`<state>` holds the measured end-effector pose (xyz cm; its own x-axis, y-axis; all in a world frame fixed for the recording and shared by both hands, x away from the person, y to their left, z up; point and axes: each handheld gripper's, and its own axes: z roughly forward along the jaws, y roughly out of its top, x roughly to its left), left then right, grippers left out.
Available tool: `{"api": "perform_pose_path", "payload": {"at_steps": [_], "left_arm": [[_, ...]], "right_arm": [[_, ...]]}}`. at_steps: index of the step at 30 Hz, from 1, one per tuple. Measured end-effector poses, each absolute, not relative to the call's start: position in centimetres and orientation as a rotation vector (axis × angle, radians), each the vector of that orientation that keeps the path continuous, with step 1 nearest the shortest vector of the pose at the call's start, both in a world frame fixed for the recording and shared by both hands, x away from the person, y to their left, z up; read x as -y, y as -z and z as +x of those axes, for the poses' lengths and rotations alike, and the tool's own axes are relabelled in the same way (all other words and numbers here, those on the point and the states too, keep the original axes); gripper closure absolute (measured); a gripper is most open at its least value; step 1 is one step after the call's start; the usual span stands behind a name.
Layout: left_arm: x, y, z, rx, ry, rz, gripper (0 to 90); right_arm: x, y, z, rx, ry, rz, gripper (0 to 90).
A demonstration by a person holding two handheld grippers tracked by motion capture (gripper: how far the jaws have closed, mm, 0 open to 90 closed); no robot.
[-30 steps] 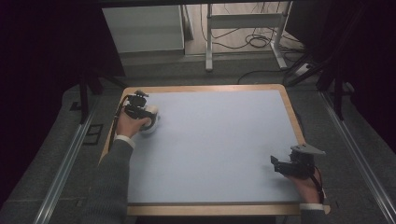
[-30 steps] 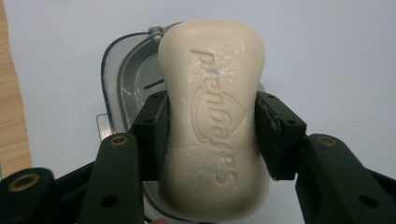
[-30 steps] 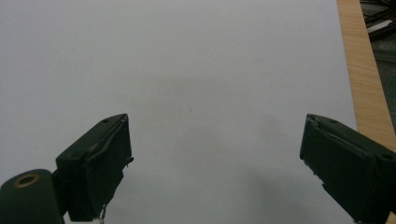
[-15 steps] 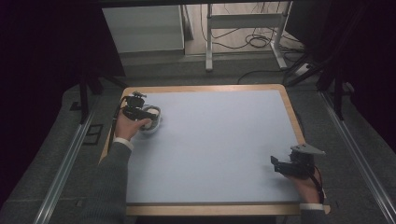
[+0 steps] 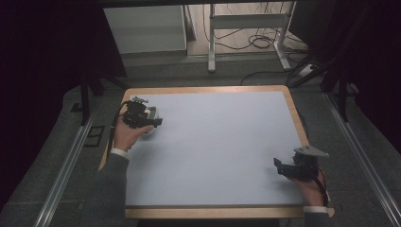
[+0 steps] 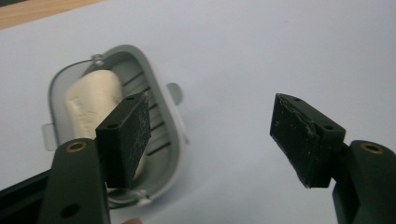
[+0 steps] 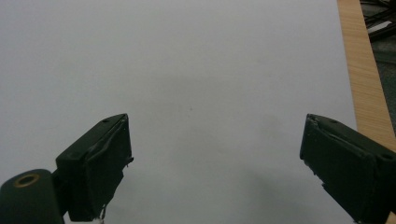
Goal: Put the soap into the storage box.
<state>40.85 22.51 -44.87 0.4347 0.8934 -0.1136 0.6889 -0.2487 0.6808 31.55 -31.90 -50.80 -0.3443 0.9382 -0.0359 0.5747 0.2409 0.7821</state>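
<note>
A grey oval dish [image 6: 167,105] with a ribbed floor holds a cream-coloured bar [image 6: 91,100], like soap. It lies on the pale blue table top near the left edge. My left gripper [image 6: 212,135] hangs open over it, one jaw above the dish, the other over bare table. From above, the left gripper [image 5: 150,122] sits over the dish [image 5: 152,113] at the table's far left. My right gripper [image 7: 215,158] is open with nothing between its jaws. It rests near the front right corner [image 5: 287,168].
The table [image 5: 222,142] has a wooden rim [image 5: 295,113] round its pale blue top. Beyond the far edge stand a white cabinet [image 5: 144,28] and a metal frame [image 5: 246,23] with cables on the floor. Rails run along both sides.
My left gripper has shifted a little over the dish, toward the table's middle. The right gripper has stayed where it was.
</note>
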Motion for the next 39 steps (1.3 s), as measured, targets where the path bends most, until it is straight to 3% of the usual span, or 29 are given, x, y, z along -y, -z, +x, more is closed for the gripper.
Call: {"api": "perform_pose_path", "payload": {"at_steps": [16, 39], "left_arm": [[-20.2, 49.0, 34.9, -1.136, -0.313, 2.073, 30.8], [-19.9, 53.5, 32.3, -1.197, -0.225, 2.049, 30.3]], "right_arm": [[31.8, 50.7, 31.5, -2.012, -0.939, 1.367, 8.6], [31.5, 50.7, 31.5, -2.022, -0.953, 1.356, 8.6]]}}
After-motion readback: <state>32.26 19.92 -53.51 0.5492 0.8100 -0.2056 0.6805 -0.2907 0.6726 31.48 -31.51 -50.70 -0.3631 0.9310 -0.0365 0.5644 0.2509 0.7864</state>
